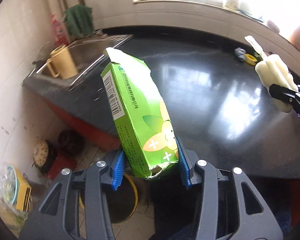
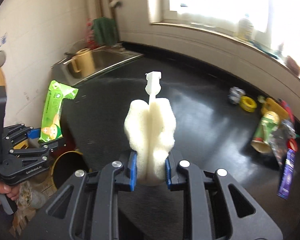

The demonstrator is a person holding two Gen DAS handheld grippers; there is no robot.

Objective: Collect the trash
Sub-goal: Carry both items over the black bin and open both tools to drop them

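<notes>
meanwhile, left tongs (image 1: pixel 150 166) clamp a torn green carton (image 1: pixel 138 116) upright above the floor bin (image 1: pixel 128 200); right tongs (image 2: pixel 151 172) grip a foam brush (image 2: pixel 150 128) over the tabletop (image 2: pixel 200 140), farther off.

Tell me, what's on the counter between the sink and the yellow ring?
Nothing. In the left wrist view, the dark counter is bare and shiny from the sink to the yellow ring.
</notes>
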